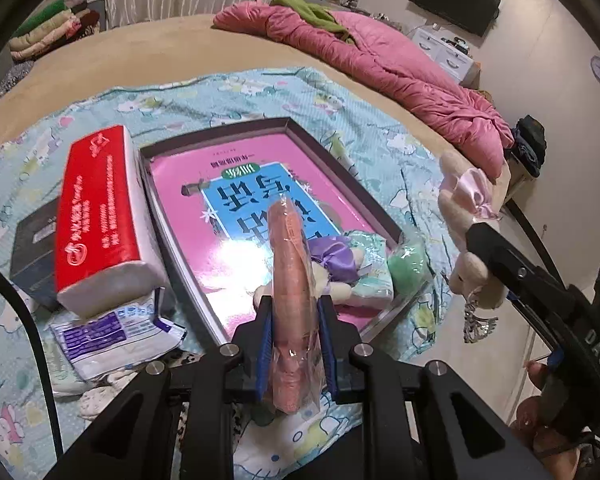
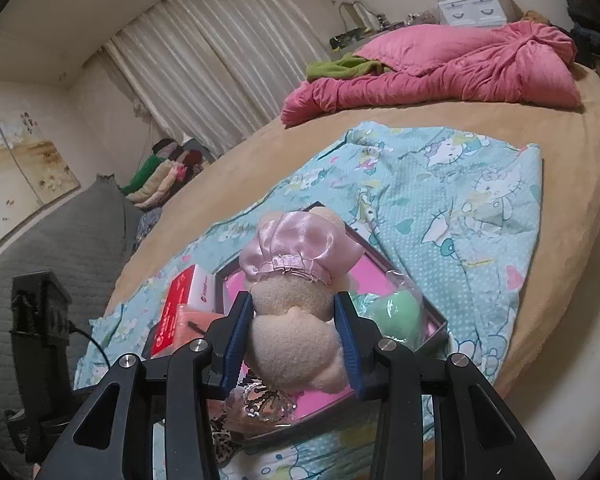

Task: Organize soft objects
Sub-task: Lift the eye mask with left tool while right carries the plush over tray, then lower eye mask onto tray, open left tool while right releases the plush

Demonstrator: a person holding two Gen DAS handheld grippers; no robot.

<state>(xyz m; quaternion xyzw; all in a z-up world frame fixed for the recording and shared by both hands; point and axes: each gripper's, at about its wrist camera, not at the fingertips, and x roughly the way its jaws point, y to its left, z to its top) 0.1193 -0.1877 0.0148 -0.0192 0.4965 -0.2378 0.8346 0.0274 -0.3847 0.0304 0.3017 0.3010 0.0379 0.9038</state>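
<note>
Your left gripper (image 1: 293, 320) pinches a peach-coloured soft pad in clear wrap (image 1: 292, 292) above the pink-lined shallow box (image 1: 256, 184); your right gripper (image 2: 294, 334) clamps a beige plush doll in a pink satin dress (image 2: 292, 300) over that box

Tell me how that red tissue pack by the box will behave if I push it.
The red tissue pack already tilts, propped on a small dark box, so it would probably tip or slide. It looks soft and light, and its glossy wrap may be slippery.
</note>
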